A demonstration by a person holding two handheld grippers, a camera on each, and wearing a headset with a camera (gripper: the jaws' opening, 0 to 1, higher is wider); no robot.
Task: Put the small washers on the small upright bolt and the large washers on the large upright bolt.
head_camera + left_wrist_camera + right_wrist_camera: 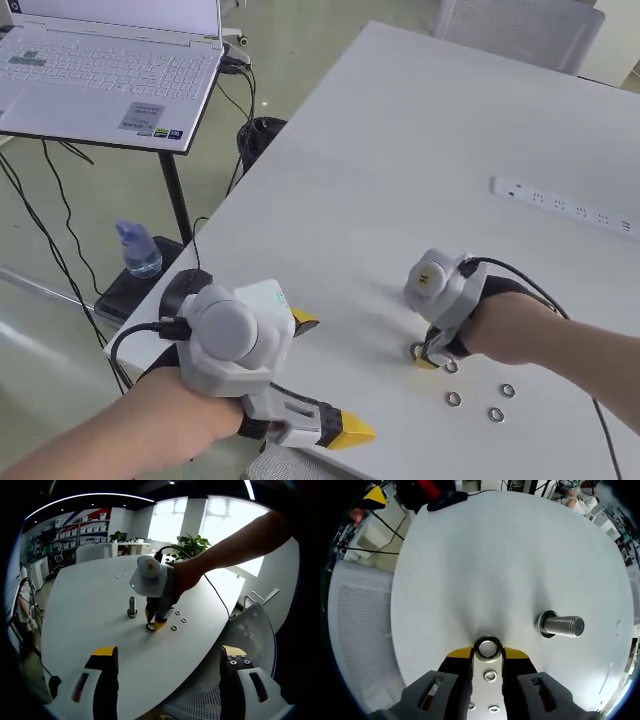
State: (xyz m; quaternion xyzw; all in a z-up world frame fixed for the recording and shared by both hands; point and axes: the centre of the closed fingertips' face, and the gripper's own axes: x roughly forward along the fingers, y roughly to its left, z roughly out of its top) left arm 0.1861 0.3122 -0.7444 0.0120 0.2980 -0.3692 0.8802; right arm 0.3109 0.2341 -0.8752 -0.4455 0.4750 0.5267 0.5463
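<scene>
Note right gripper point(488, 654) clamped on a flat silver steel ring washer point(488, 647) at its yellow tips, low over the white round tabletop point(470, 555). Note left gripper point(170, 652) spread wide, empty. Locate the tall threaded grey steel bolt point(563, 625) standing near, to one side. Guard against slip from the thin edge hold. Avoid tilting, lest the ring jam on the threads or drop among the loose washers point(453, 399).

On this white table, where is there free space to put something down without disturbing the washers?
The wide stretch of white table between the white power strip and the left gripper is bare. It is crowded by the right gripper, whose fingers pinch a steel washer, with loose steel washers beside it and the upright steel bolt close by.
</scene>
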